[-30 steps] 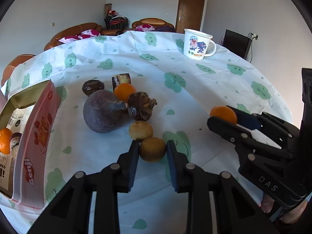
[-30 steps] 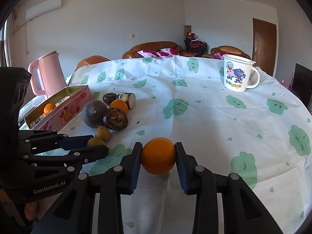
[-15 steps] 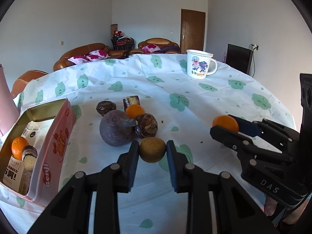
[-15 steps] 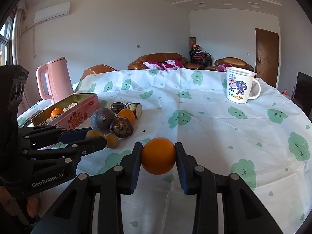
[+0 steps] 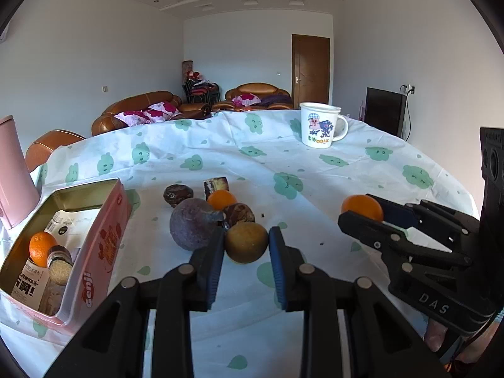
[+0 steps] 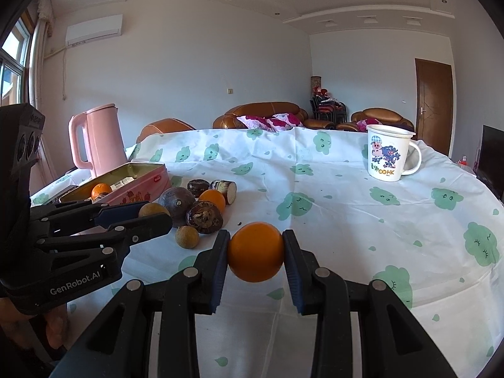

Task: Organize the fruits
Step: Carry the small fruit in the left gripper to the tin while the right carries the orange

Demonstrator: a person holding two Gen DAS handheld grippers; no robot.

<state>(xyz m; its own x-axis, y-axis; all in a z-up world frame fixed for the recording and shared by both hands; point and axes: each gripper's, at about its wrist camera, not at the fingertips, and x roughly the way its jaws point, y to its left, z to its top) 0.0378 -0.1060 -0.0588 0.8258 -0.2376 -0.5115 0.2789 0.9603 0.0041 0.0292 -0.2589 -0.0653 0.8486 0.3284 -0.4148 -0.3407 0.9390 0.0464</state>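
Observation:
My left gripper [image 5: 246, 244] is shut on a small brown-yellow round fruit [image 5: 246, 242], held just above the cloth. My right gripper [image 6: 255, 247] is shut on an orange [image 6: 255, 252], also lifted. On the table a cluster of fruit lies ahead: a large purple fruit [image 5: 192, 223], an orange [image 5: 221, 199], a brown knobbly fruit [image 5: 239, 214], a dark round fruit [image 5: 177, 194] and a cut piece [image 5: 216, 184]. A second small brown fruit [image 6: 187, 236] rests on the cloth. The open pink tin [image 5: 104, 230] at the left holds an orange [image 5: 41, 247].
A white cartoon mug [image 5: 318, 129] stands at the far right of the table. A pink kettle [image 6: 98, 138] stands behind the tin. The table [image 5: 315, 170] has a white cloth with green cloud prints; sofas sit beyond it.
My left gripper has lifted the small brown fruit off the cloth and tipped upward, leaving the other small fruit behind. The right gripper has tilted up, still holding its orange.

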